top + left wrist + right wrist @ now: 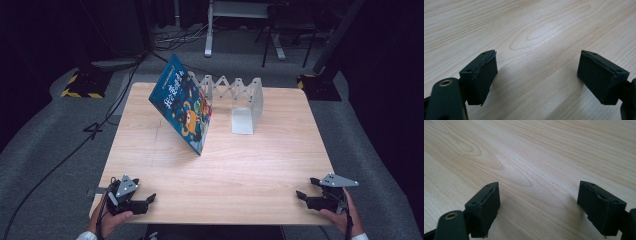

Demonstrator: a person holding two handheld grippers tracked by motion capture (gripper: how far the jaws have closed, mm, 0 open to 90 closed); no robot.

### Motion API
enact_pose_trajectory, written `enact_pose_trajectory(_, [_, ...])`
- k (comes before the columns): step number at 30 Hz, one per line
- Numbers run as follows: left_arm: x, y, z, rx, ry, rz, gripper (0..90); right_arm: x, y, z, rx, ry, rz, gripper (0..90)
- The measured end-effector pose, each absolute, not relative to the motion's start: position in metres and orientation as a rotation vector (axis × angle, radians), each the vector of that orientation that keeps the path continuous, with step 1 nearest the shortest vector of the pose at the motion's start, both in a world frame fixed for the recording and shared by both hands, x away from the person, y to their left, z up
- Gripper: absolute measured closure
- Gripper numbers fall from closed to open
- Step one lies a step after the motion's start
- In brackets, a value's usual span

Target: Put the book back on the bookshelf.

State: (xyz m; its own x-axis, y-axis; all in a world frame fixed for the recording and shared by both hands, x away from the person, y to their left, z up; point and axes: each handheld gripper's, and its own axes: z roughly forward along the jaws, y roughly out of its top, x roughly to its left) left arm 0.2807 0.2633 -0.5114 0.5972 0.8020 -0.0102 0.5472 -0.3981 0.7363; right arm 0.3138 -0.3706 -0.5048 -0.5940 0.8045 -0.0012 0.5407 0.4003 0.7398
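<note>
On the desk [250,165] both hand-held grippers, left [148,200] and right [302,196], are held open; the leaning book [182,104] could be toppled by a careless nudge.

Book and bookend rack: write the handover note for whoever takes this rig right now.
Left hand-held gripper: open, nothing between the jaws, low over the table at its near left corner.
Right hand-held gripper: open, nothing between the jaws, at the near right edge.
Blue picture book: tilted on its edge, propped against the left end of the white expanding bookend rack at the far middle.
Done: book is at the rack.
Left: probably standing it upright within the rack.
</note>
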Motion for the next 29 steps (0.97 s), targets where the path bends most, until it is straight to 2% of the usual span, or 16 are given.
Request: enact_pose_trajectory(29, [0.2822, 0.2629, -0.5106, 2.114, 1.074, 0.449, 15.2, 0.3141, -0.3713, -0.5047, 1.169, 2.302, 1.025, 19.2])
